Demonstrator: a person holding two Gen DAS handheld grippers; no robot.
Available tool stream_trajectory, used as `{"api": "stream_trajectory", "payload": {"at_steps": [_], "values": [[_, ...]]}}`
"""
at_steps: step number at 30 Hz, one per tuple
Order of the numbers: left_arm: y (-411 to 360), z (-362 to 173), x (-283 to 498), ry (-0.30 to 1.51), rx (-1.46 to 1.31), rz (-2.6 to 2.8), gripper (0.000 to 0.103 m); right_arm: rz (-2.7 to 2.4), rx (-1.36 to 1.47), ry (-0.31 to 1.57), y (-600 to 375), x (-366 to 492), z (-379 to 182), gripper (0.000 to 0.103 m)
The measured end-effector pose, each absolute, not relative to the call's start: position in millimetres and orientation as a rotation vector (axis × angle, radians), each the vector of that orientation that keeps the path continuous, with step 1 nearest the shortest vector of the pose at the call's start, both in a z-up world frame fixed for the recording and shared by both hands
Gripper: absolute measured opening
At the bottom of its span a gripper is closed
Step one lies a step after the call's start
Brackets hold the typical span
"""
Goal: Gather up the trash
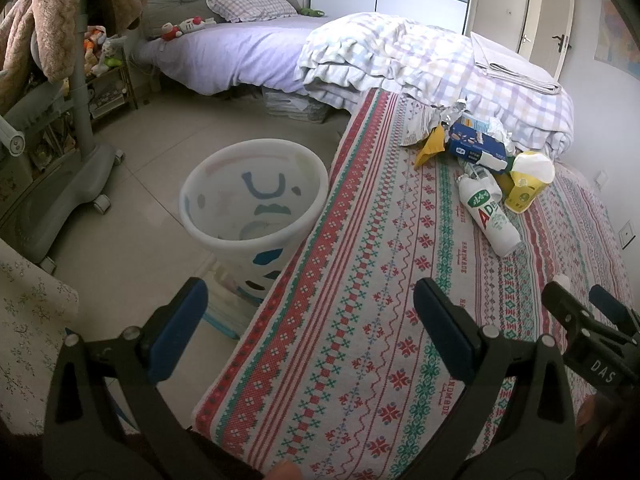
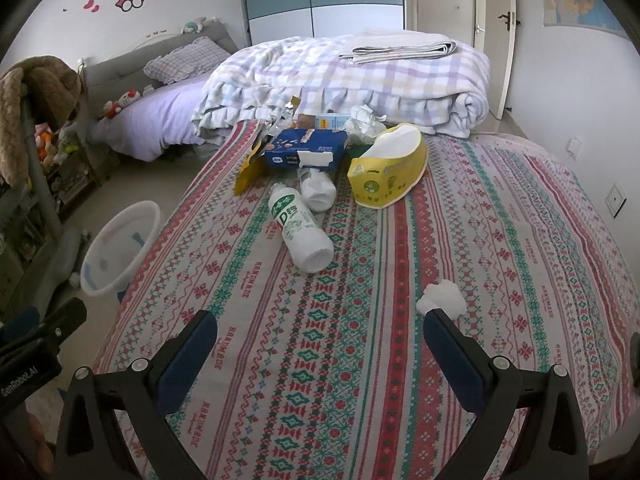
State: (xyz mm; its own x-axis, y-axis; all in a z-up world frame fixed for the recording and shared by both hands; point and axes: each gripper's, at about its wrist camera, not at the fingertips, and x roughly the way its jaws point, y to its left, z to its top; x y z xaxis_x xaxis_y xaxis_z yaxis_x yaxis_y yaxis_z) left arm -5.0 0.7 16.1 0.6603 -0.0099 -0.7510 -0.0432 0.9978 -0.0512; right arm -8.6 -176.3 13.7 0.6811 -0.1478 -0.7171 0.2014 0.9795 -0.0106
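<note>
- Bedroom. Bed covered by a patterned red/green/white spread [image 2: 360, 320]; a folded checked quilt [image 2: 360, 76] lies at its far end, and a second bed with a lilac sheet [image 1: 240, 56] stands beyond.
- White waste bin [image 1: 256, 196] stands on the tiled floor, just beside the bed's left edge; upright, mouth open. Contents not discernible.
- Trash cluster sits on the spread at the foot of the quilt: blue carton [image 2: 306, 152], yellow wrapper [image 2: 248, 172] at its left, squashed yellow paper cup [image 2: 386, 172] at its right, crumpled tissue [image 2: 366, 122] behind.
- White bottle with green label [image 2: 302, 232] lies on its side, nearer than the cluster, base toward the camera. A second, smaller white bottle [image 2: 316, 190] lies between it and the carton.
- Separate tissue wad [image 2: 442, 298] lies alone on the spread, just past the right gripper's right fingertip.
- Left gripper [image 1: 310, 312]: jaws spread wide, nothing between them; hovers over the bed's left edge, bin ahead-left.
- Right gripper [image 2: 320, 334]: jaws spread wide, nothing held; hovers over the spread, facing the trash.
</note>
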Motion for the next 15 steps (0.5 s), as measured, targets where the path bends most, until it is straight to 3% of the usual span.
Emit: {"api": "stream_trajectory", "payload": {"at_steps": [15], "values": [[0.4,15.7,-5.3,0.847,-0.066,0.018,0.102,-0.196,0.074,0.797,-176.3,-8.9,12.4,0.103]]}}
